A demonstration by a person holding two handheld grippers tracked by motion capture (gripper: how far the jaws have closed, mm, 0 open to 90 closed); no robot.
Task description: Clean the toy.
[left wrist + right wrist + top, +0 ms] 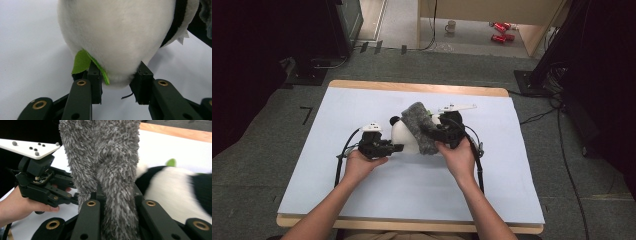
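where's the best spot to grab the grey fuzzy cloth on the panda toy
Grip the grey fuzzy cloth at its loose lower end, coming from the person's right, as the right gripper does: it drapes over the panda toy and bunches thin there.

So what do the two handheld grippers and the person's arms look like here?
Both the left gripper and the right gripper are black, with brass-ringed pivots on the jaws, a white marker plate on top and a trailing black cable. The forearms are bare, with no sleeves visible.

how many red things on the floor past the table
2: both red objects lie on the pale floor beyond the table's far edge, upper right, one just behind the other. More may be hidden.
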